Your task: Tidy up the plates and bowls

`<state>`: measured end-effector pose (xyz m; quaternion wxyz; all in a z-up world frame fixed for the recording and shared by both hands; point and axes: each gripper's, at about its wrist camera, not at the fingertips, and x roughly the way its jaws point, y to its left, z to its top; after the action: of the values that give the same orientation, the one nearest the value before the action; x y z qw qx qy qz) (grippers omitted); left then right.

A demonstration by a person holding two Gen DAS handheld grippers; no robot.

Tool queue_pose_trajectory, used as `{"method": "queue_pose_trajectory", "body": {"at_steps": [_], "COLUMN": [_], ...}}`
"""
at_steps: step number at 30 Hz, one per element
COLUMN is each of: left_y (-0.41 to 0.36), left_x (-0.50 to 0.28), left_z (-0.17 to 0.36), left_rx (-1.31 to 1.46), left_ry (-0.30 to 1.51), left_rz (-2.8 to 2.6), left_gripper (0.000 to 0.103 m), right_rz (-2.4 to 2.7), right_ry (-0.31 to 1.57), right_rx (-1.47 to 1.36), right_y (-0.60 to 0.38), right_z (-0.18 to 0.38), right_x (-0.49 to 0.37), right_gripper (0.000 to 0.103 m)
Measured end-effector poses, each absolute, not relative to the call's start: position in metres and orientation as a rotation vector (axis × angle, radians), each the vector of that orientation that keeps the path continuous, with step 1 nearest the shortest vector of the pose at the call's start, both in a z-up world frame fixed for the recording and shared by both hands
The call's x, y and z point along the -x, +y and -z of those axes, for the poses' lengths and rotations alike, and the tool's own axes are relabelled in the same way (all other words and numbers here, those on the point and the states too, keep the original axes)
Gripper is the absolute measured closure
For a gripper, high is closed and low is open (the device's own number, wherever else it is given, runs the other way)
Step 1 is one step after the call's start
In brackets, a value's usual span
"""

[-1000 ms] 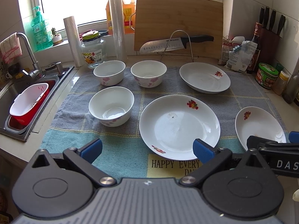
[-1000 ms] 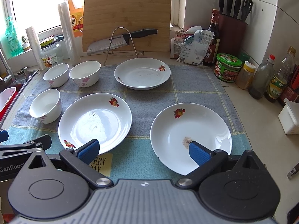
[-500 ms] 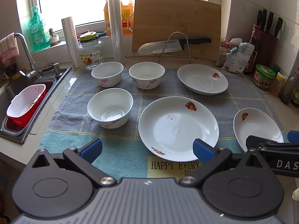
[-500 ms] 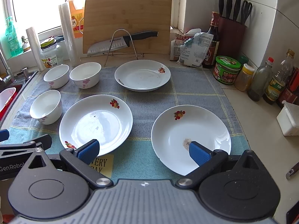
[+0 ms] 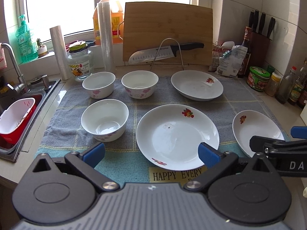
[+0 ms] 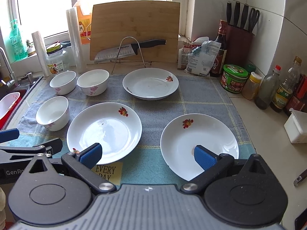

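Three white bowls with pink flowers and three white plates with a fruit motif lie on a grey-blue towel [image 5: 165, 99]. The near bowl [image 5: 104, 119] is front left, with two more bowls [image 5: 98, 84] [image 5: 140, 84] behind it. The middle plate [image 5: 177, 136] [image 6: 104, 132] is in front, the far plate [image 5: 196, 85] [image 6: 150, 85] behind, the right plate [image 6: 199, 143] [image 5: 257, 132] front right. My left gripper [image 5: 151, 153] is open and empty above the towel's front edge. My right gripper [image 6: 147, 156] is open and empty, between the middle and right plates.
A sink [image 5: 25, 103] with a red-and-white basket [image 5: 15, 118] is on the left. A cutting board [image 5: 168, 32], a knife on a wire rack [image 5: 165, 52], a jar [image 5: 80, 63] and film rolls stand behind. Bottles and jars [image 6: 268, 90] line the right wall.
Both grippers have risen or drawn back slightly, so the dishes sit a little lower and farther in view. Nothing on the towel has moved.
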<state>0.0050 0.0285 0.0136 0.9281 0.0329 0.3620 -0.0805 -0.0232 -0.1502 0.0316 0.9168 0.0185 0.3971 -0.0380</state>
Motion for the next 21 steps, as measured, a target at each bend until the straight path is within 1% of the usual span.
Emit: {"method": "queue_pose_trajectory", "body": {"at_steps": [5,12,21], "left_y": [0.034,0.034,0.000], "left_x": [-0.006,-0.015,-0.012], "left_z": [-0.010,-0.001,0.010], "left_rx": [-0.087,-0.054,-0.109], "left_ry": [0.665,0.640,0.632], "left_rz": [0.206,0.316,0.527], "left_gripper": [0.001,0.001,0.001], "right_rz": [0.060,0.140,0.236], "right_ry": [0.788,0.771,0.781], "right_rx": [-0.043,-0.057,-0.105], "right_y": [-0.150,-0.164,-0.213], "right_z": [-0.033,-0.035,-0.032], "right_x": [0.028,0.038,0.041], "right_gripper": [0.000,0.000,0.000]}}
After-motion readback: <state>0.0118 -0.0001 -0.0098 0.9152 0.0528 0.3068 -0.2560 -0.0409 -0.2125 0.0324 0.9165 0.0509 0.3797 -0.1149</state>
